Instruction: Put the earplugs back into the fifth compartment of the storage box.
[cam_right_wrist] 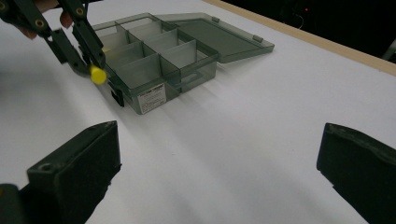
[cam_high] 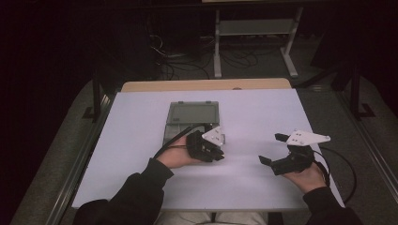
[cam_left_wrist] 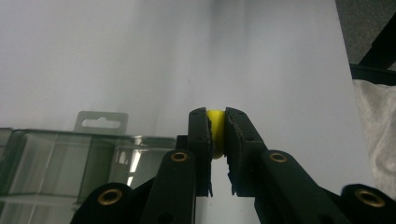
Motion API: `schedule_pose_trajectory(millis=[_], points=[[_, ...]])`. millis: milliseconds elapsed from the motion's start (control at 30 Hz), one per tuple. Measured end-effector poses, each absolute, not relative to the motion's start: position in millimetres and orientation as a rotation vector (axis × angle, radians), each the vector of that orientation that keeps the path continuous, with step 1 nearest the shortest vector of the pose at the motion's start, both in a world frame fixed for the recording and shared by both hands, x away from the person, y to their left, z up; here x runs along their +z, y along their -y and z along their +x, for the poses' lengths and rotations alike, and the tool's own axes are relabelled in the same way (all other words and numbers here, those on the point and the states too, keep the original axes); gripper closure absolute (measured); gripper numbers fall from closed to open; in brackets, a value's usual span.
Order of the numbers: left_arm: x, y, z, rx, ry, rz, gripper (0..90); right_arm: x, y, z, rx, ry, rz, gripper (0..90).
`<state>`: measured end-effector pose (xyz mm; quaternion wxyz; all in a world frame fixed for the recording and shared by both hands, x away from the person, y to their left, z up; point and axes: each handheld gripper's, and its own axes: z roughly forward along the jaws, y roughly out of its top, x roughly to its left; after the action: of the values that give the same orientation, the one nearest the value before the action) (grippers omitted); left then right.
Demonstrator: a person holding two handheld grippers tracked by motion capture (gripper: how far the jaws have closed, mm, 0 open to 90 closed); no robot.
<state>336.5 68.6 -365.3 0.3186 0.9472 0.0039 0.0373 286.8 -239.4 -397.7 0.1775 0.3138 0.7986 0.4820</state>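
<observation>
Surface (cam_high: 263,117): a white board is lying on a wooden table; it is carrying everything, and its right half is bare.
Organizer box (cam_high: 191,123): a smoky transparent box with dividers is sitting near the middle of the surface, a little toward the left edge. Its lid (cam_right_wrist: 219,35) is lying open and flat toward the far edge, so the compartments are open from above.
Left tool (cam_high: 212,151): it is hovering at the near right corner of the box, and it is holding the yellow piece between almost closed jaws.
Right tool (cam_high: 278,149): it is waiting near the right edge of the surface, well apart from the box, with its jaws spread wide and nothing between them.
Yellow piece (cam_left_wrist: 215,131): a small round yellow thing, pinched at the tips of the left tool, is hanging just beside the near wall of the box, not yet over a compartment. In the right gripper view it is showing beside the label corner (cam_right_wrist: 98,74).
Step in hand: I am judging that the piece is going into one compartment.
How to do it well: bringing the tips over the wall first, lowering them inside the chosen cell, and only then opening slowly, because a round piece may roll or bounce out.
Risk: the jaws may be pushing the light box; the right tool could be steadying it.
</observation>
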Motion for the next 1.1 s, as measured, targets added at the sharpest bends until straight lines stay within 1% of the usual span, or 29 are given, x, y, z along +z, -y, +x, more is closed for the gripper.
schedule_pose_trajectory(millis=[333, 667, 1100], points=[[-353, -97, 339, 0.15, -0.069, 2.483, 80.8, -397, 239, 287, 1.363, -2.258, 0.885, 0.0], [-346, -143, 344, 0.201, -0.176, 2.458, 80.8, -398, 239, 287, 1.359, -2.259, 0.887, 0.0], [-353, -198, 351, 0.244, -0.339, 2.423, 80.8, -398, 239, 287, 1.354, -2.263, 0.895, 0.0]])
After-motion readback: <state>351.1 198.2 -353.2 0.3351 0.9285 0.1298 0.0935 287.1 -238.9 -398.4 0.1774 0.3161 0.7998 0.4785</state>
